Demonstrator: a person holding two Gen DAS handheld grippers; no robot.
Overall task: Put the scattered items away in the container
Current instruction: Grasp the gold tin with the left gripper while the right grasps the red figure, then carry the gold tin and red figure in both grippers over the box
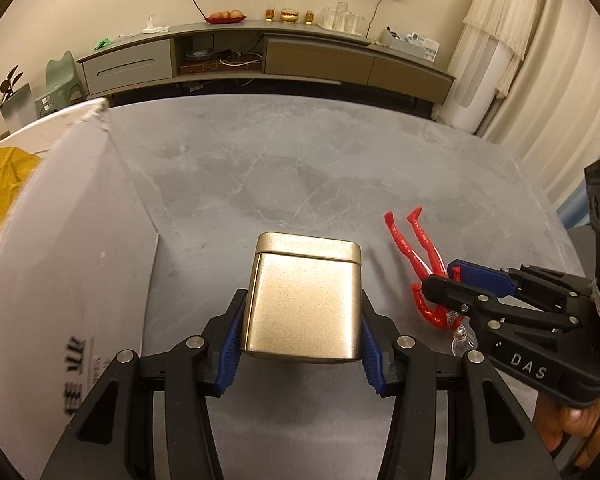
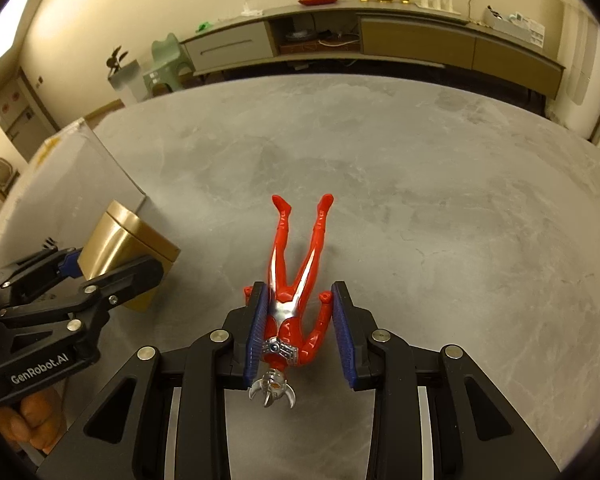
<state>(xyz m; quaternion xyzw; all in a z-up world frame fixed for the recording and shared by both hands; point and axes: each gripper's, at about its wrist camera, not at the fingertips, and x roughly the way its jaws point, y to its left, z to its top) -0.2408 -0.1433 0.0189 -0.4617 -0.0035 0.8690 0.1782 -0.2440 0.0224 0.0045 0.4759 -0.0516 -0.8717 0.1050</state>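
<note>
The left gripper pinches the gold tin by its two side walls, pads flat against the metal; whether the tin rests on the worktop or is just off it cannot be told. The white box, the likely container, stands just beside the tin toward the worktop's left edge, a yellow bag showing inside.

The right gripper is spread around the red figure, which lies flat on its back near the front edge, legs pointing to the far edge. The left pad touches the figure's side; the right pad stands just clear of the arm.

To do this well, the right jaws should close on the torso, not the thin arm, so the figure does not twist. The tin should rise above the box wall before moving left, kept level so its lid stays seated.
</note>
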